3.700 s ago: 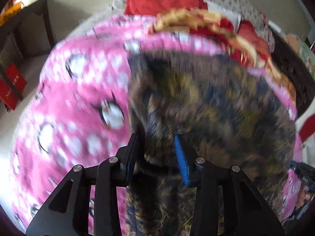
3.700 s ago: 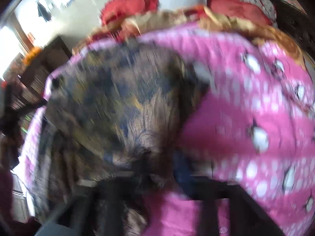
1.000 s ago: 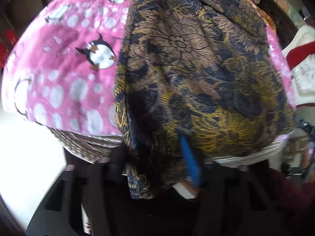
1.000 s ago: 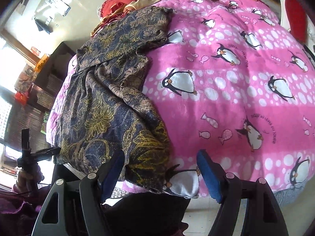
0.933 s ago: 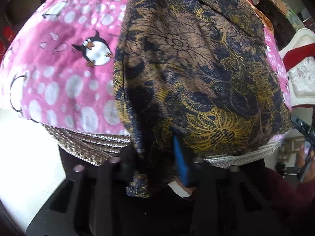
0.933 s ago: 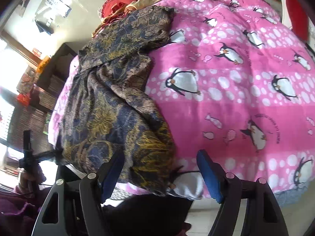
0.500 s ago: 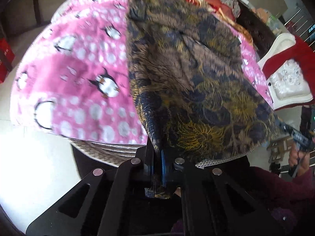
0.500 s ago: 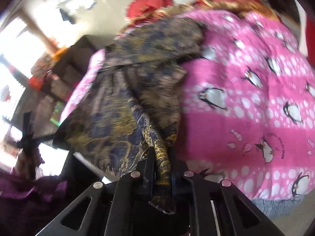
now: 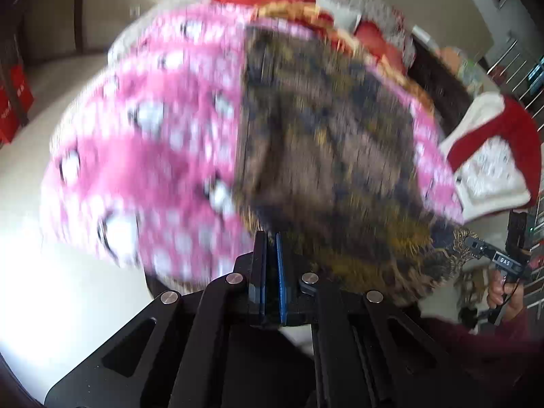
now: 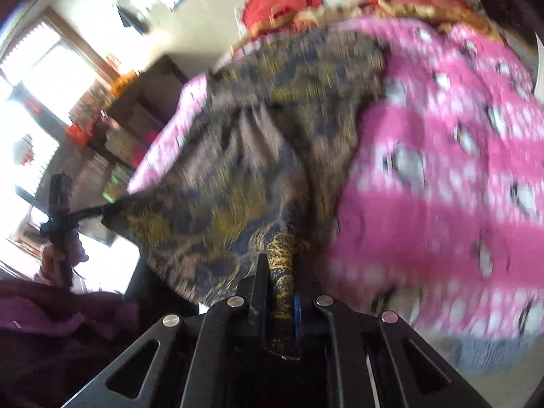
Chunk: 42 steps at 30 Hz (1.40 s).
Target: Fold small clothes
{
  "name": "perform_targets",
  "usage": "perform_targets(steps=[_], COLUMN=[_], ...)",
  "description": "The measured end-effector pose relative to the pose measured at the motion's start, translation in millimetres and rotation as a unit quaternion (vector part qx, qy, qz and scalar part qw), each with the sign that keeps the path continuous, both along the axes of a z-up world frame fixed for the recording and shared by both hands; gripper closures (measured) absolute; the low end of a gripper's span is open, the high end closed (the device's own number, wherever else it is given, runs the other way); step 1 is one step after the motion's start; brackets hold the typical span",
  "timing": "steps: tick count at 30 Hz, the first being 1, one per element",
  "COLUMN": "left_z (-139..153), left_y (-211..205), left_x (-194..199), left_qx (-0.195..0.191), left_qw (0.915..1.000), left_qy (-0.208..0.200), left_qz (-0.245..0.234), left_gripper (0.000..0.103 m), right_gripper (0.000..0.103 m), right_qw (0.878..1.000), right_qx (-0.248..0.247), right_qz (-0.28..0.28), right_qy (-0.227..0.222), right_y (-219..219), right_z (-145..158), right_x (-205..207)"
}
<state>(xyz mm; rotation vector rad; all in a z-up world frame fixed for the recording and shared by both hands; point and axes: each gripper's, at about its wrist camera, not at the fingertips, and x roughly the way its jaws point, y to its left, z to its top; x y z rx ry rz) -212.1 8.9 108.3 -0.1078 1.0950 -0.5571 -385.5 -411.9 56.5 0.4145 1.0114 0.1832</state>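
Each claw, left claw (image 9: pixel 270 265) and right claw (image 10: pixel 277 282), is clenched on a hem corner of the patterned garment (image 10: pixel 272 129), centre frame on the pink blanket (image 10: pixel 442 170), likely to fold it.

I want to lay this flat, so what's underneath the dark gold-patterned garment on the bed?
The patterned garment lies on a pink penguin-print blanket. Both the left gripper and right gripper pinch its near hem. Whatever is beneath its middle is covered.

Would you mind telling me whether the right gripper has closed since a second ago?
Yes. The right gripper, then open over the pink blanket, is now shut on the dark patterned garment's corner.
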Motion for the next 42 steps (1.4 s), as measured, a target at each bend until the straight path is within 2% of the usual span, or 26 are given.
perform_targets(steps=[5,10,14,17,18,20,22,25,26,29,31,35,37,38,39,40,41,42], left_z=[47.2,51.7,17.7,-16.8,-26.7,-46.3,-61.9,-78.6,-84.0,-95.6,-96.3,-98.9,-101.9,-102.1,-101.8,-104.0,-107.2,-108.3], left_y=[-2.6,-27.1,-33.3,-27.7,-27.0,-22.9,-19.0,-17.2,-18.0,-23.1,-26.1,-34.7,-43.7,-46.2,-46.7,-46.3,-46.2,-43.9], left_x=[43.9,67.2,66.4,53.8,48.7,36.3,22.7,9.2,4.1,-8.1,-10.1,-12.8,-15.8,-17.0,-17.6,-16.8,-16.1,-16.3], left_qx=[-0.026,0.006,0.02,0.032,0.045,0.069,0.077,0.088,0.091,0.085,0.082,0.074,0.076,0.079,0.076,0.067,0.057,0.045], left_qw=[0.9967,0.9962,0.9997,0.9986,0.9976,0.9949,0.9926,0.9887,0.9873,0.9854,0.9874,0.988,0.9878,0.9879,0.9884,0.9874,0.9856,0.9849], left_qy=[-0.071,-0.086,-0.015,0.041,0.053,0.073,0.093,0.121,0.13,0.148,0.135,0.135,0.135,0.132,0.13,0.141,0.157,0.166], left_qz=[0.029,0.011,0.002,0.006,0.008,0.008,0.007,0.011,0.007,-0.001,0.007,0.008,-0.014,-0.019,-0.019,-0.023,-0.025,-0.022], left_gripper=[0.099,0.099,0.099,0.099,0.092,0.068,0.062,0.06,0.055,0.052,0.049,0.039,0.039,0.045,0.057,0.087,0.095,0.095], right_gripper=[0.093,0.093,0.093,0.093,0.093,0.093,0.093,0.093,0.093,0.093,0.093,0.093,0.093,0.093,0.093,0.093,0.093,0.093], right_qw=[0.998,0.997,0.998,0.998,0.998,0.998,0.999,0.999,0.999,0.999,0.998,0.999,0.999,0.998,0.998,0.998,0.998,0.998], right_qx=[0.002,0.001,-0.002,0.012,0.013,0.015,0.015,0.012,0.013,0.018,0.02,0.022,0.021,0.022,0.024,0.026,0.027,0.027], right_qz=[-0.027,-0.03,-0.027,-0.038,-0.041,-0.044,-0.041,-0.037,-0.036,-0.039,-0.039,-0.04,-0.038,-0.039,-0.041,-0.043,-0.044,-0.045], right_qy=[-0.061,-0.069,-0.056,-0.047,-0.043,-0.036,-0.033,-0.03,-0.03,-0.033,-0.033,-0.03,-0.031,-0.032,-0.031,-0.03,-0.029,-0.029], right_y=[-19.9,-24.7,-27.8,-34.5,-36.1,-37.1,-36.4,-33.7,-33.4,-34.0,-33.8,-33.4,-32.6,-32.9,-33.2,-33.7,-33.7,-33.8], right_z=[34.1,43.0,34.3,25.1,22.2,18.2,17.2,16.1,15.9,16.1,15.4,14.6,15.3,14.8,14.2,13.1,12.9,12.6], right_x=[43.5,77.9,80.1,76.3,74.7,72.3,70.2,68.5,68.3,67.6,67.5,67.2,66.2,65.7,65.3,64.8,64.7,64.2])
